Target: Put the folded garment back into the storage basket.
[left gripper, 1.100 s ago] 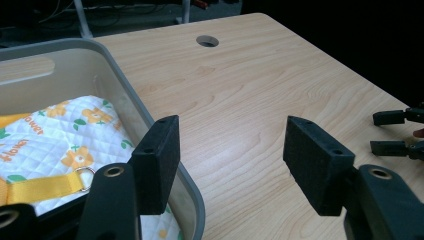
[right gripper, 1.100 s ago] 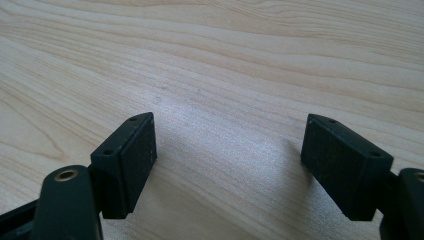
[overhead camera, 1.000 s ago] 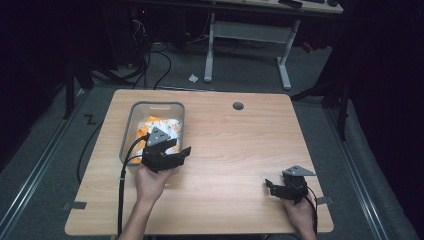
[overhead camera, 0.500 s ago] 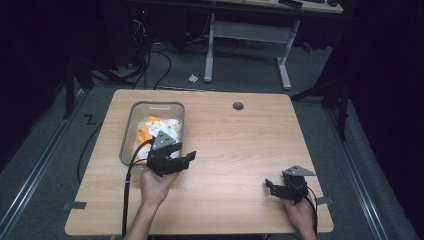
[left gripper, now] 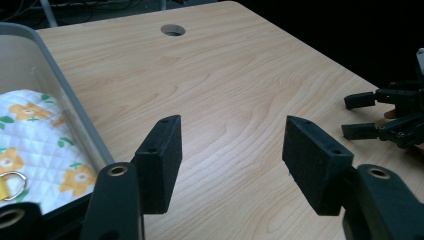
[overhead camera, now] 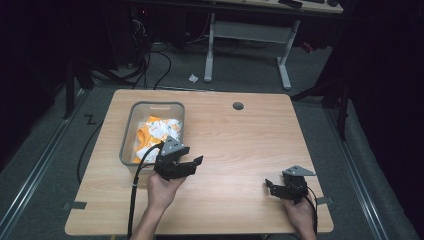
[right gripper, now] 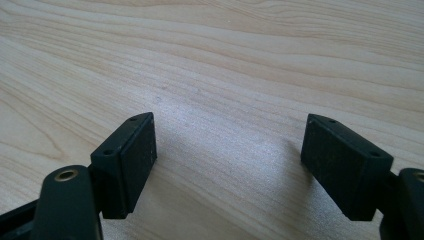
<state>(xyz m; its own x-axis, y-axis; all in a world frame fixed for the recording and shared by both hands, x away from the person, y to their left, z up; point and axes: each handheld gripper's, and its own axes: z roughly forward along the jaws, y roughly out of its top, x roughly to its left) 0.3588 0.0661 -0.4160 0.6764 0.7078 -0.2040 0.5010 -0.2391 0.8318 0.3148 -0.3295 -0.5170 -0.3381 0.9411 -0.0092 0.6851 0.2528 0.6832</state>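
A grey plastic bin (overhead camera: 154,104) stands on the left half of the wooden table (overhead camera: 240,145). It holds white cloth with orange flowers (overhead camera: 156,129). My left gripper (overhead camera: 193,166) hovers just right of the bin's near corner, open and empty. In the left gripper view its jaws (left gripper: 232,160) stand wide apart over bare wood, with the bin wall (left gripper: 75,107) and the flowered cloth (left gripper: 35,145) at the left. My right gripper (overhead camera: 269,188) rests near the table's front right, open and empty. Its jaws (right gripper: 227,160) frame bare wood.
A round cable hole (overhead camera: 238,106) sits at the back of the table. A metal ring (left gripper: 12,181) lies on the cloth in the bin. The right gripper (left gripper: 390,117) shows at the far right of the left gripper view. Dark floor with cables surrounds the table.
My left gripper has drifted from over the bin's near end toward the front and right, onto the table beside the bin. The right gripper has stayed put.
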